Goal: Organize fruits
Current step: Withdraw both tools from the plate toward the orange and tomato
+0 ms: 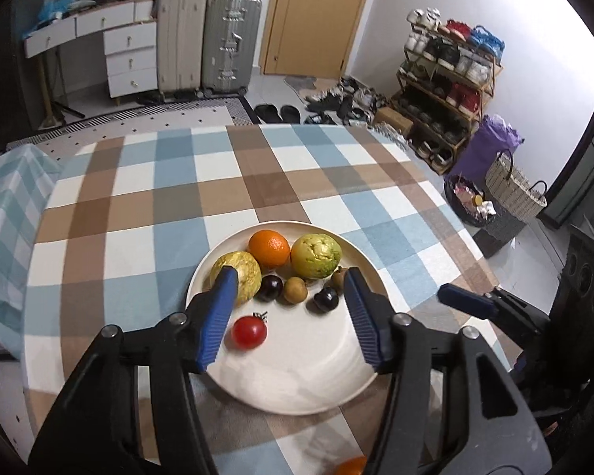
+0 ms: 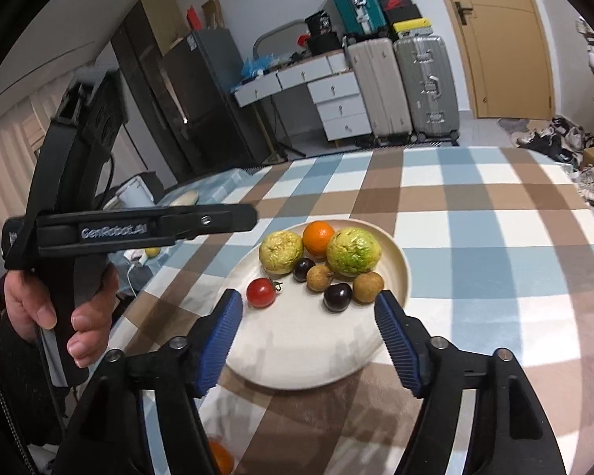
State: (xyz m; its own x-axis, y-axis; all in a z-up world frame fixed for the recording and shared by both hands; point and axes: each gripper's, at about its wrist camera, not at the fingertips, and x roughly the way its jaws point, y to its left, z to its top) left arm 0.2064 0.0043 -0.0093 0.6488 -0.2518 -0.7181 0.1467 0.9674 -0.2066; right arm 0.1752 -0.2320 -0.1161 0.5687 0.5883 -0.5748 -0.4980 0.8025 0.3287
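Both tongs hang over the near rim of one cream plate (image 1: 324, 380), their jaws spread wide and holding nothing: the left gripper (image 1: 289, 281) and the right gripper (image 2: 309, 303). A person's left hand (image 2: 55, 301) grips the left tool's handle, whose side reads "GenRobot.AI". Below the tongs, one orange fruit (image 2: 219, 455) peeks out on the checked tablecloth (image 1: 138, 206). Just beyond the right tips lie one cherry tomato (image 2: 261, 292), two dark plums (image 2: 337, 297) and two brown longans (image 2: 368, 287). Farther back sit two green-yellow guavas (image 2: 353, 251) flanking one orange (image 2: 317, 238).
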